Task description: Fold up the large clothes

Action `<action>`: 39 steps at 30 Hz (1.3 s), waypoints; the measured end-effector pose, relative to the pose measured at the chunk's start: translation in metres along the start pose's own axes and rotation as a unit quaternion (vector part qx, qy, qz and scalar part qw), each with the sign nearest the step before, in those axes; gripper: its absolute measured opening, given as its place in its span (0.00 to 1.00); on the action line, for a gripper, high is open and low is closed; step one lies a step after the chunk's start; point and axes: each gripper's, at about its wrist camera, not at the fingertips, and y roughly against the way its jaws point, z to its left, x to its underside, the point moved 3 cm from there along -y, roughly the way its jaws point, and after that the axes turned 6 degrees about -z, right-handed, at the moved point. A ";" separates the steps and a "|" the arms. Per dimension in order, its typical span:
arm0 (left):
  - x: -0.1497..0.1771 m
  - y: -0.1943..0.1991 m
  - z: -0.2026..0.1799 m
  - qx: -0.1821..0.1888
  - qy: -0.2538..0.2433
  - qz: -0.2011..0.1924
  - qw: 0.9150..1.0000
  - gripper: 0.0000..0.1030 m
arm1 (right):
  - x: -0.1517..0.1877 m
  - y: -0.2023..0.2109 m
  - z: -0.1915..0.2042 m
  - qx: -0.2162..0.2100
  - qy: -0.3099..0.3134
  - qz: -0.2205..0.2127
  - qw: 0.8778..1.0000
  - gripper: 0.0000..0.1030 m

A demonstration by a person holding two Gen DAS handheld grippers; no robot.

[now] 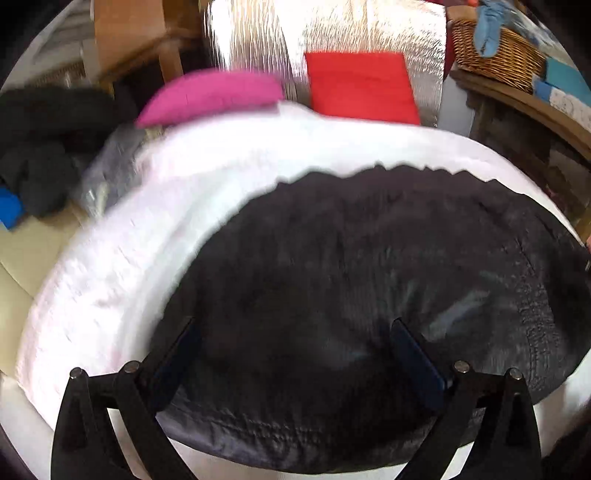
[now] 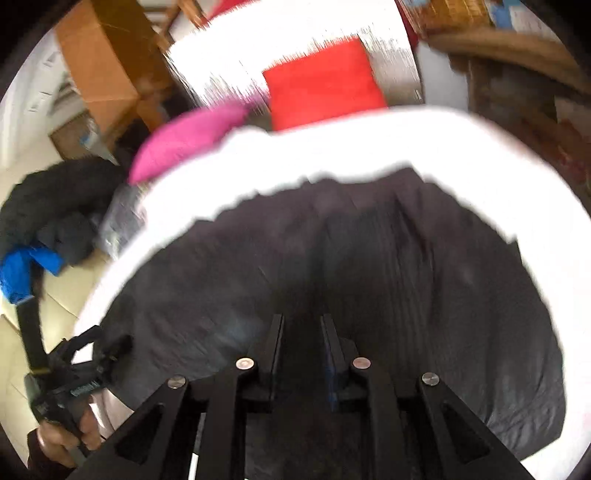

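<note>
Dark garment [image 1: 369, 288] lies spread on white bed cover [image 1: 122, 266]. Left gripper [image 1: 291, 343] jaws spread over it; right gripper [image 2: 301, 332] jaws nearly closed, can't tell if pinching. Fabric looks soft, light, slippery; I'd grab the 6 o'clock hem.

One black garment [image 1: 369, 295] lies spread on one white cover [image 1: 221, 177] under my two grippers, the left gripper [image 1: 291, 339] and the right gripper [image 2: 301, 332], each with two fingers. Behind the cover sit two cushions: one pink cushion [image 1: 210, 96], one red cushion [image 1: 360, 86]. One wicker basket [image 1: 495, 55] stands on one wooden shelf [image 1: 517, 99] at right, with one blue cloth [image 1: 487, 26] draped over its rim. One cardboard box [image 2: 103, 62] stands at left. On the floor at left is one dark heap [image 1: 40, 147], possibly more than one garment; blur hides the seams.
</note>
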 end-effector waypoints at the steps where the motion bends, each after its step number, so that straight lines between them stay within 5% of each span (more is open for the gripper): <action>1: -0.003 0.005 -0.003 -0.012 -0.014 -0.016 1.000 0.99 | -0.003 0.001 0.004 0.001 0.007 -0.008 1.000 0.21; 8: -0.006 0.009 -0.004 -0.024 -0.027 -0.036 0.999 0.99 | -0.014 -0.019 0.020 0.007 -0.007 -0.004 1.000 0.21; 15: 0.000 0.007 -0.002 -0.029 -0.024 -0.021 0.999 0.99 | 0.012 -0.057 0.001 0.019 -0.058 0.078 0.995 0.22; 19: 0.004 0.003 -0.003 -0.029 -0.028 -0.015 0.999 0.99 | 0.020 -0.055 -0.013 -0.016 -0.106 0.045 0.993 0.22; 25: 0.011 -0.007 -0.002 -0.013 -0.013 0.009 1.000 0.99 | 0.020 -0.056 -0.014 -0.044 -0.097 0.015 0.994 0.22; 26: 0.012 -0.010 -0.002 -0.010 -0.011 0.016 1.000 0.99 | 0.017 -0.054 -0.014 -0.054 -0.105 0.012 0.993 0.26; 30: 0.015 -0.013 0.000 -0.001 -0.001 0.025 1.000 0.99 | 0.005 -0.035 -0.012 -0.116 -0.127 -0.026 0.985 1.00; 35: 0.010 -0.008 0.002 -0.003 -0.001 0.018 1.000 0.99 | -0.004 -0.016 -0.017 -0.066 -0.106 -0.049 0.991 1.00; 39: -0.005 0.008 0.017 -0.019 0.014 -0.027 0.999 0.99 | -0.011 -0.001 -0.025 0.031 -0.063 -0.064 0.995 1.00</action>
